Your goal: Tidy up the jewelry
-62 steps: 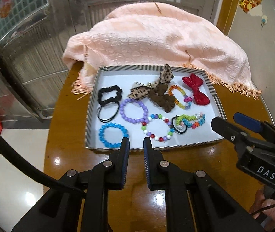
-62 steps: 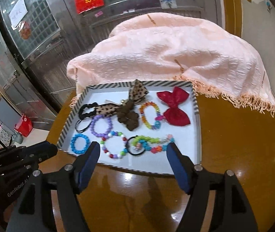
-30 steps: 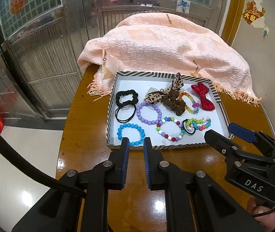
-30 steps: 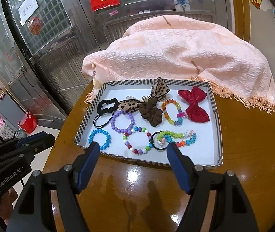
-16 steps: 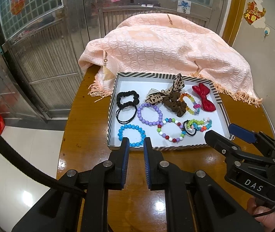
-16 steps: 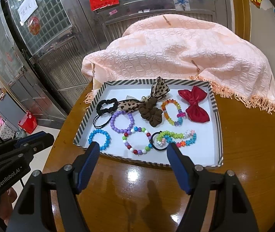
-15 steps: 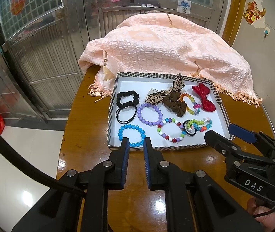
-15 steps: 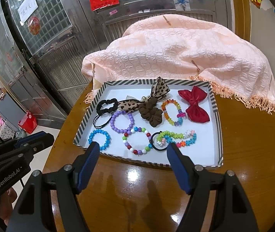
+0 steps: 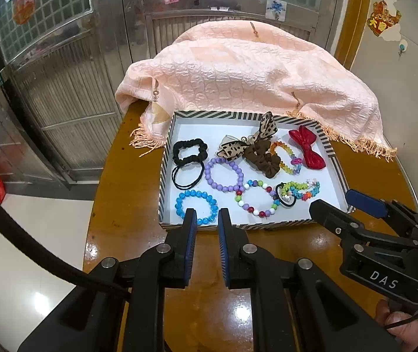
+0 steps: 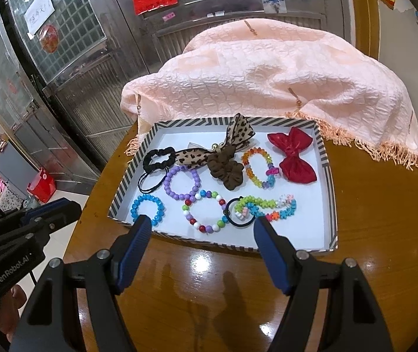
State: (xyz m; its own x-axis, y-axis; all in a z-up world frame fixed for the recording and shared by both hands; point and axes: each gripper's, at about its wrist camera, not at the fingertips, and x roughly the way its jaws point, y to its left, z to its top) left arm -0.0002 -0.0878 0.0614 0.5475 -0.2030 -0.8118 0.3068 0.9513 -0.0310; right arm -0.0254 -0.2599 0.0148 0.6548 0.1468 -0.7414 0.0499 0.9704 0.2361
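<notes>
The jewelry lies sorted in the striped tray on the table. Both hand-held grippers hover short of it: left narrowly parted, empty; right spread wide (probably choosing), near the blue bead bracelet.

From my seat the glossy brown wooden table is bare near and right of the striped-rim white cardboard tray, so easy access there. The tray's right near corner is open floor. The far side is blocked by a draped peach textured cloth.
</notes>
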